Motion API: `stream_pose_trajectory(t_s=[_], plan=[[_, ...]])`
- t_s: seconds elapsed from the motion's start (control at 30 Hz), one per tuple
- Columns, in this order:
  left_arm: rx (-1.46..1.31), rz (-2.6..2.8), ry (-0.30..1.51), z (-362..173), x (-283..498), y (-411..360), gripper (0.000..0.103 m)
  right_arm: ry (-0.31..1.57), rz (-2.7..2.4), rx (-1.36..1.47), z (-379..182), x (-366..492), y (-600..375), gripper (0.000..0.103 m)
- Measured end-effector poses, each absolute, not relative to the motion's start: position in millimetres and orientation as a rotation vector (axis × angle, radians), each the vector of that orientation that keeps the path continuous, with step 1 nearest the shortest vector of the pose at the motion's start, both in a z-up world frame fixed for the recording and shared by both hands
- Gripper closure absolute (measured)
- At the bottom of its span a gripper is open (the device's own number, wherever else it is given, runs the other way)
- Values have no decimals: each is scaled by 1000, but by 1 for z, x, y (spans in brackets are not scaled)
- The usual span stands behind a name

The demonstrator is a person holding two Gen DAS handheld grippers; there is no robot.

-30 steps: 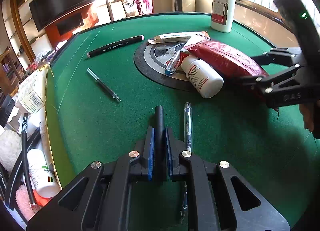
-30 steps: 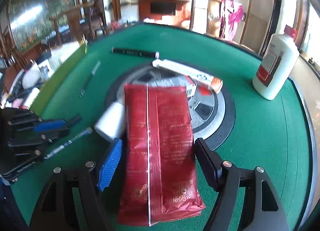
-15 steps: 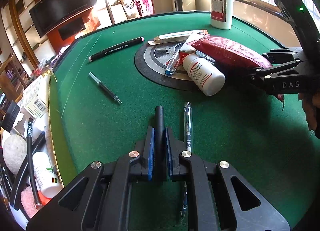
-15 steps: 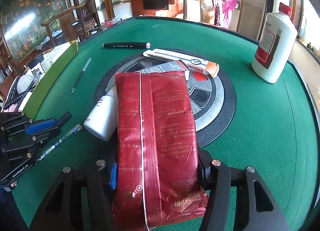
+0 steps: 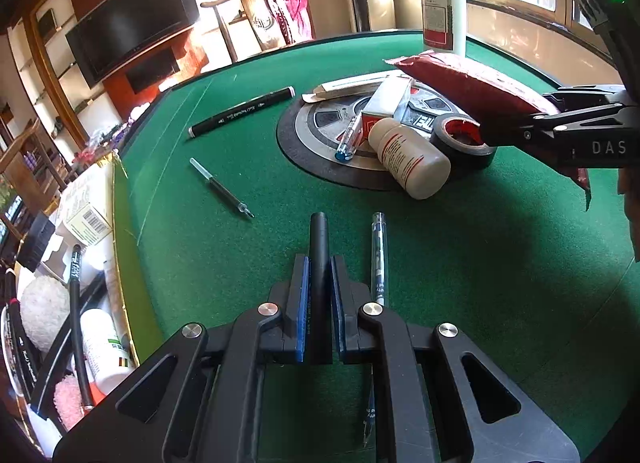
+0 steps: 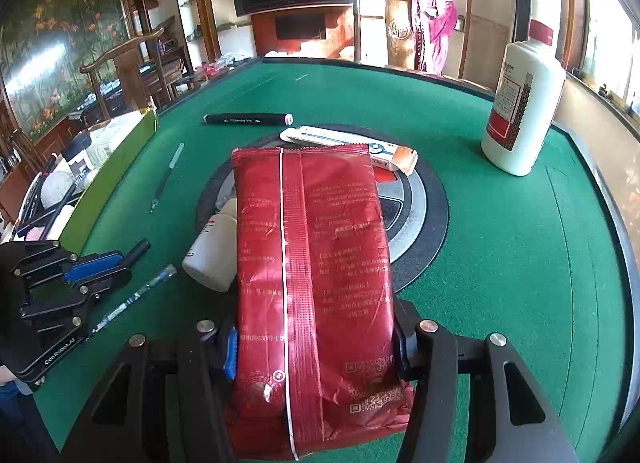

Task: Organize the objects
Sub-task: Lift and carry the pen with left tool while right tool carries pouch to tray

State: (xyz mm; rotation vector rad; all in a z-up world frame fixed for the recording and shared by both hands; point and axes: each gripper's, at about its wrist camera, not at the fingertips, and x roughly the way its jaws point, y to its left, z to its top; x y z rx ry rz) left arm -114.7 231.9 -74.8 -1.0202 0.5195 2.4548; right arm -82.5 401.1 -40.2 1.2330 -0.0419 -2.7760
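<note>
My right gripper (image 6: 316,347) is shut on a red foil packet (image 6: 316,263), its pads pressing both sides near the lower end. The packet hangs above the round disc (image 6: 420,199); in the left wrist view the packet (image 5: 472,83) is raised over a black tape roll (image 5: 464,139). My left gripper (image 5: 320,287) is shut on a black marker (image 5: 319,247) that sticks out forward, low over the green felt. A clear pen (image 5: 378,255) lies on the felt just right of its fingers.
A white bottle (image 5: 408,159) lies on the disc's edge, with a small box (image 5: 386,103), a blue-tipped pen (image 5: 348,139) and a long carton (image 6: 352,143) nearby. A black marker (image 5: 240,113) and a refill (image 5: 222,193) lie left. A tall white bottle (image 6: 520,111) stands far right. A cluttered box (image 6: 112,179) borders the table's left edge.
The right gripper's jaws closed onto the red packet and raised it off the disc, uncovering the black tape roll. The left gripper stayed put with its marker.
</note>
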Motion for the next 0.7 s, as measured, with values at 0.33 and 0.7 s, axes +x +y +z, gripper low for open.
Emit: stream_pose_trajectory(t_s=[0.33, 0.7], plan=[[-958, 2504, 500, -66, -108, 226, 93, -121, -2811, 1133, -23, -64, 388, 48], [-889, 2585, 446, -48, -94, 205, 93, -186, -2808, 1036, -10, -48, 366, 48]])
